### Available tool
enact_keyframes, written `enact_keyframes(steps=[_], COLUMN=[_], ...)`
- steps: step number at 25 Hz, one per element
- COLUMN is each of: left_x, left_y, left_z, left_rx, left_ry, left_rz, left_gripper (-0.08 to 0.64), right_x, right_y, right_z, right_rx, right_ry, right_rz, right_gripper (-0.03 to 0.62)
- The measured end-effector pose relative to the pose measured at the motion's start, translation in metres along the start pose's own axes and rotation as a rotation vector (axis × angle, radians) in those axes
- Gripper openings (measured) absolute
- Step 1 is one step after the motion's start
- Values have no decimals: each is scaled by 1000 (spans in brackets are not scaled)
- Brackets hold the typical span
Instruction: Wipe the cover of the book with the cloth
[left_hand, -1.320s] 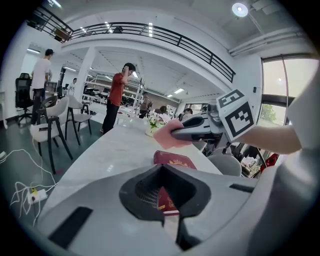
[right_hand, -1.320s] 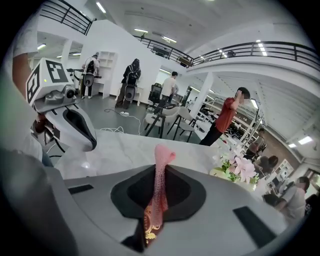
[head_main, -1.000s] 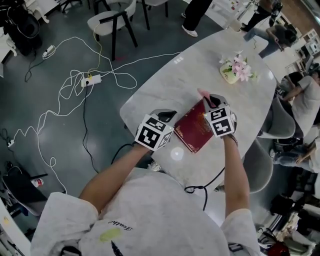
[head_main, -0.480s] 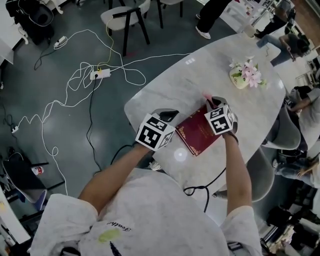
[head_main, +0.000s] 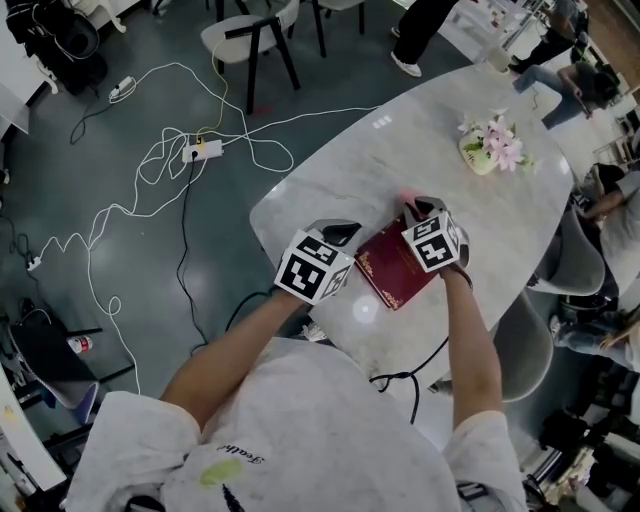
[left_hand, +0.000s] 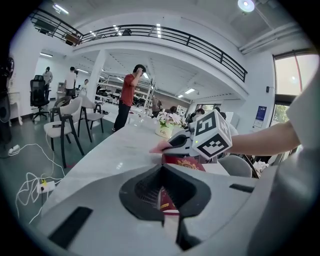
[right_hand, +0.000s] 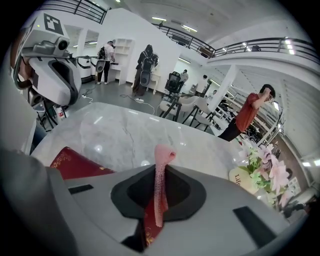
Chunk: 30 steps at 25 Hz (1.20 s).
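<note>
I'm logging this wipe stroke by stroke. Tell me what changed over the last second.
The right gripper, jaws shut on the pink cloth, slid a little to the left across the far end of the red book. Nothing was taken hold of or let go. The left gripper stays clamped on the book's left edge, and the book and flower pot lie where they were.

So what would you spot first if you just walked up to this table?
Probably the dark red book with gold patterns, lying on the pale marble table close to the person. The left gripper pinches its left edge, and the right gripper holds a pink cloth at its far end. Pink flowers sit further back on the table.
</note>
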<state>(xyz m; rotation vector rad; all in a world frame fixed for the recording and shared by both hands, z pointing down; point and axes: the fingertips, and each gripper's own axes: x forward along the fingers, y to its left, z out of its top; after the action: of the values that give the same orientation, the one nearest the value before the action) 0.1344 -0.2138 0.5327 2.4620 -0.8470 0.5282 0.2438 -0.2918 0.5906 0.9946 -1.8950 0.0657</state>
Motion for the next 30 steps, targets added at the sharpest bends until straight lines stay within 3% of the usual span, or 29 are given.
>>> enact_keyframes(steps=[30], left_x=[-27], left_y=[3], left_z=[-4], left_rx=[12], left_ry=[-11], left_rz=[-39], left_gripper=[6], right_x=[-9], right_y=[59], right_z=[17], right_rx=[31], right_ry=[3], right_rz=[45], right_gripper=[18])
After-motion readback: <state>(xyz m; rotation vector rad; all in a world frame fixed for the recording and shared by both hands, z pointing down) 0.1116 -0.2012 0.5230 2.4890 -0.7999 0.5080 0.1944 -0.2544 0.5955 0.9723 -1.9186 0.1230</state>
